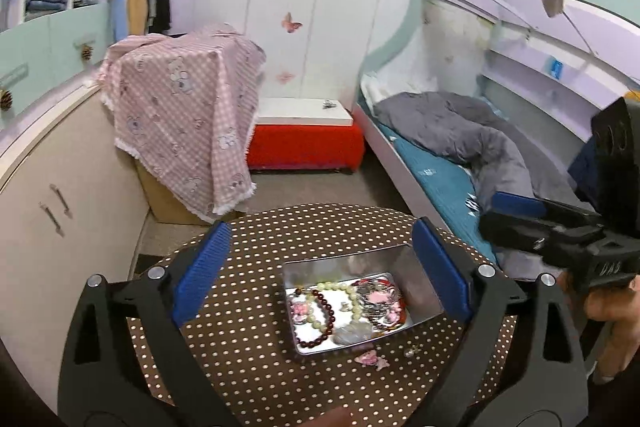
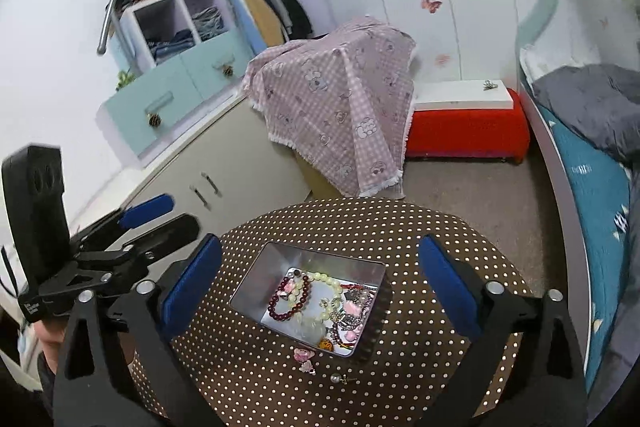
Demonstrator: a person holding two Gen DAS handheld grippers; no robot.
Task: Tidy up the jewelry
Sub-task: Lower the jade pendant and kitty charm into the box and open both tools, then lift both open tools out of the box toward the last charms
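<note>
Silver tin (image 1: 416, 269) of beads sits on the dotted tabletop (image 1: 240, 347); the left gripper (image 1: 320, 275) hangs wide and empty above. From the right, the right gripper (image 2: 320, 291) gapes too; next, probably, the pink charm (image 2: 303, 359) and pearl earring (image 2: 338, 379) lying outside.

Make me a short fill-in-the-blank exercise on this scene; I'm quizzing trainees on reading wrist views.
1. The jewelry lies in a ___ tin.
2. The tablecloth is brown with white ___.
3. Both the left gripper and right gripper are ___.
4. The pink hair clip lies ___ the tin.

Answers: metal; dots; open; outside
</note>
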